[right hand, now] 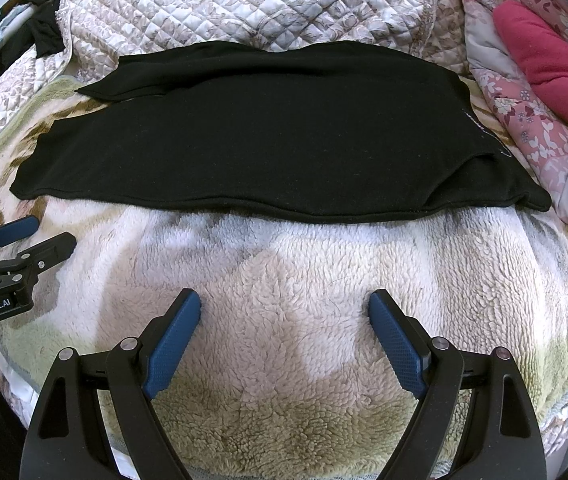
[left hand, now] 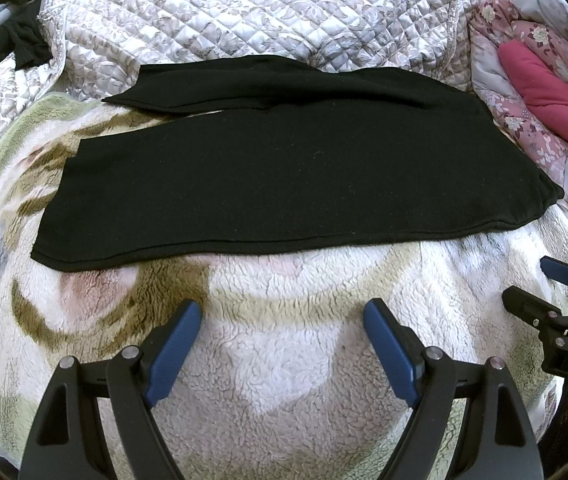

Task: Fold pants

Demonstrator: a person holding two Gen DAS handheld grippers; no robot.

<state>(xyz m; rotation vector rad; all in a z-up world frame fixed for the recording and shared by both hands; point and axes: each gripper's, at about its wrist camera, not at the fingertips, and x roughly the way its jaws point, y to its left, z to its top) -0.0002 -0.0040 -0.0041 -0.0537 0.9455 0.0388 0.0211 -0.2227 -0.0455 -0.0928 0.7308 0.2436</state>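
One pair of black pants (left hand: 284,176) lies flat across the fleece blanket (left hand: 284,360) on the bed, legs pointing left, its near hem edge free, with open blanket between it and both grippers. The left gripper (left hand: 282,316) and right gripper (right hand: 284,304) each hover over bare fleece, fingers spread wide and holding nothing (two grippers, four blue pads). A quilted cover (left hand: 224,12) bunches along the far edge; a pink floral quilt (left hand: 524,92) crowds the right end.
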